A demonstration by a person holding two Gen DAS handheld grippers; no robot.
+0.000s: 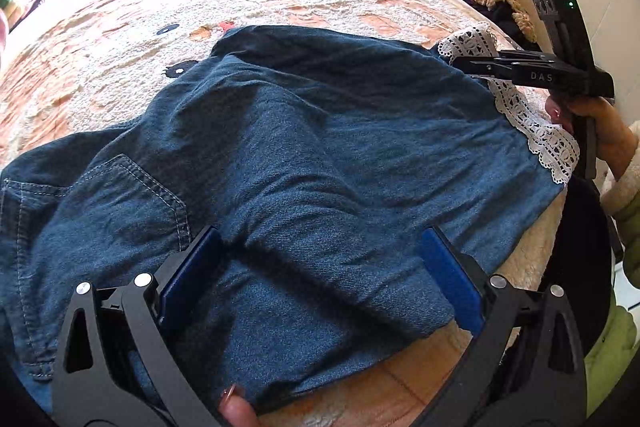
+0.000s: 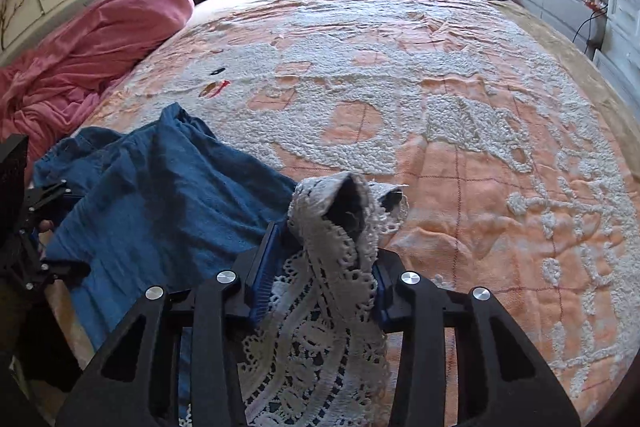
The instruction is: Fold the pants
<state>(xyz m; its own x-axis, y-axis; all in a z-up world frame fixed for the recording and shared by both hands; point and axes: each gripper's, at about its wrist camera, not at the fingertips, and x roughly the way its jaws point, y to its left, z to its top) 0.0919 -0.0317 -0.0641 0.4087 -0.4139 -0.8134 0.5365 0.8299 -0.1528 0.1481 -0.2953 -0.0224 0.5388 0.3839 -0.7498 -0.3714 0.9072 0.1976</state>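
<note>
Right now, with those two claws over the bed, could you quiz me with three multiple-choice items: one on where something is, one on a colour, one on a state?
1. The denim pants lie on:
A. a floor
B. a bedspread
C. a chair

2. The lace trim on the pants hem is:
A. white
B. red
C. black

3. The left claw is:
A. clamped on lace
B. wide open over the denim
C. holding a pillow

Answers:
1 B, the patterned bedspread shows all around the denim.
2 A, the lace is white in both views.
3 B, its blue pads stand far apart over the cloth, while the right claw has the lace between its pads.
</note>
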